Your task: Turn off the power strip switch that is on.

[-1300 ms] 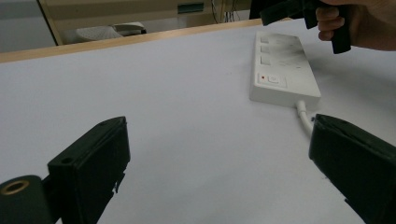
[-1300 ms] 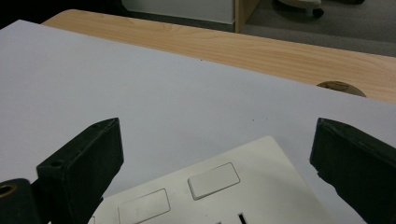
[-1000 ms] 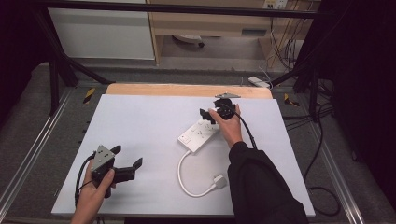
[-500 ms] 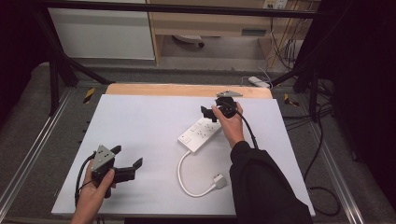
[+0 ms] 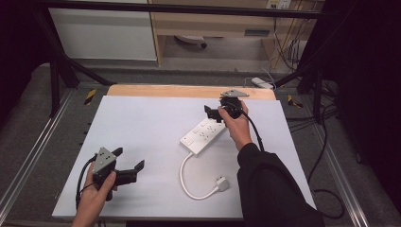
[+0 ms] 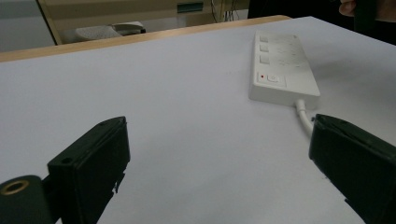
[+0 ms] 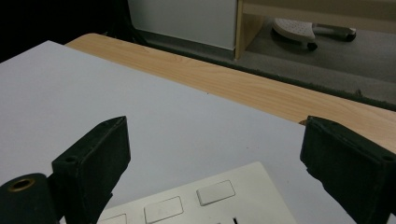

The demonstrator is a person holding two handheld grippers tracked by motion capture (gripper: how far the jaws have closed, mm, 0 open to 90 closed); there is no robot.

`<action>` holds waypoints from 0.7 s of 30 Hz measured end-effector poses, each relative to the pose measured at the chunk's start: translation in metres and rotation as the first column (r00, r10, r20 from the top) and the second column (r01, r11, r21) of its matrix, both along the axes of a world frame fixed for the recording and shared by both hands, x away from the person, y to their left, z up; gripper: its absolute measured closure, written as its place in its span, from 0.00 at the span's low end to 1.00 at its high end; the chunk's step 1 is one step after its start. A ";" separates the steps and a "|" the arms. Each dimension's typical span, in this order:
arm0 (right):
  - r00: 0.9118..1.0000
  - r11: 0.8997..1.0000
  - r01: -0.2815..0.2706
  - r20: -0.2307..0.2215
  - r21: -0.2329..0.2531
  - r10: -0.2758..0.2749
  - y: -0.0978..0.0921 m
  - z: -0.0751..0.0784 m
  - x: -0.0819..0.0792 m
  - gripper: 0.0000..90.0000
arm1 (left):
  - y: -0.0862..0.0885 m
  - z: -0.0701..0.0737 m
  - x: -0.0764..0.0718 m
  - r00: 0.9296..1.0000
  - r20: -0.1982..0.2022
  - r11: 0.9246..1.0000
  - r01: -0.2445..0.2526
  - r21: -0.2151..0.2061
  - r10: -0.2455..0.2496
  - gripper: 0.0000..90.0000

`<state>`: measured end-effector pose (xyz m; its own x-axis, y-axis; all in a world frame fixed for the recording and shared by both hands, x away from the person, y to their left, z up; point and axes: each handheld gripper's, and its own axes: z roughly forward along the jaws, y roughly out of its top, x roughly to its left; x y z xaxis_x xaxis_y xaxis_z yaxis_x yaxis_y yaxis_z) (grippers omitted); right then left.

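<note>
A white power strip [image 5: 203,136] lies slantwise in the middle of the white table top [image 5: 146,123], its cable [image 5: 185,182] curling toward the near edge and ending in a plug [image 5: 221,183]. My right gripper [image 5: 211,113] hovers open over the strip's far end, nothing between its jaws; in the right gripper view the strip [image 7: 196,203] sits just below them. My left gripper [image 5: 130,164] rests open near the front left of the table, empty. In the left gripper view the strip [image 6: 281,70] lies ahead to the right, with its cable [image 6: 303,114] beside the right jaw.
A wooden strip [image 5: 189,91] borders the table's far edge. Beyond it stand a white cabinet [image 5: 104,28] and a wooden shelf unit [image 5: 213,23]. Black cables [image 5: 326,179] trail off the table's right side. Metal rails [image 5: 28,156] run along the left.
My right gripper has shifted slightly to the right over the strip's far end. The left gripper has stayed put.
</note>
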<state>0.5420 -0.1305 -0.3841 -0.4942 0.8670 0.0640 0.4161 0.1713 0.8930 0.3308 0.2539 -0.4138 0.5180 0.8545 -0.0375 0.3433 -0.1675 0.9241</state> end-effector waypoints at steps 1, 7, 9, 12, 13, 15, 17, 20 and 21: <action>1.000 1.000 -0.007 0.005 -0.002 0.007 0.000 0.001 -0.001 0.10 | 0.000 0.000 0.000 1.000 0.000 1.000 0.000 0.001 0.000 0.06; 1.000 1.000 -0.015 0.016 0.012 0.015 -0.003 0.009 -0.005 0.11 | 0.000 0.000 0.000 1.000 -0.001 1.000 0.000 0.001 0.000 0.06; 1.000 1.000 -0.021 0.014 0.021 0.021 -0.005 0.012 -0.007 0.10 | 0.000 0.000 0.000 1.000 -0.001 1.000 0.000 0.001 0.000 0.06; 1.000 0.999 -0.017 0.011 0.034 0.016 -0.007 0.016 -0.010 0.08 | 0.000 0.000 0.000 1.000 -0.001 1.000 0.000 0.001 0.000 0.06; 1.000 0.999 -0.015 0.010 0.037 0.014 -0.008 0.018 -0.010 0.08 | 0.000 0.000 0.000 1.000 -0.001 1.000 -0.001 0.001 0.001 0.06; 1.000 0.999 -0.018 0.007 0.039 0.018 -0.008 0.020 -0.012 0.07 | 0.000 0.000 0.000 1.000 -0.001 1.000 -0.001 0.001 0.001 0.06; 1.000 0.999 -0.020 0.004 0.039 0.020 -0.009 0.023 -0.014 0.07 | 0.000 0.000 0.000 1.000 -0.001 1.000 0.000 0.001 0.000 0.06; 1.000 0.999 -0.028 0.002 0.043 0.028 -0.011 0.027 -0.018 0.07 | 0.000 0.000 0.000 1.000 -0.002 1.000 -0.001 0.002 0.001 0.06; 1.000 0.999 -0.030 0.002 0.044 0.030 -0.011 0.028 -0.019 0.07 | 0.000 0.000 0.000 1.000 -0.002 1.000 0.000 0.002 0.000 0.06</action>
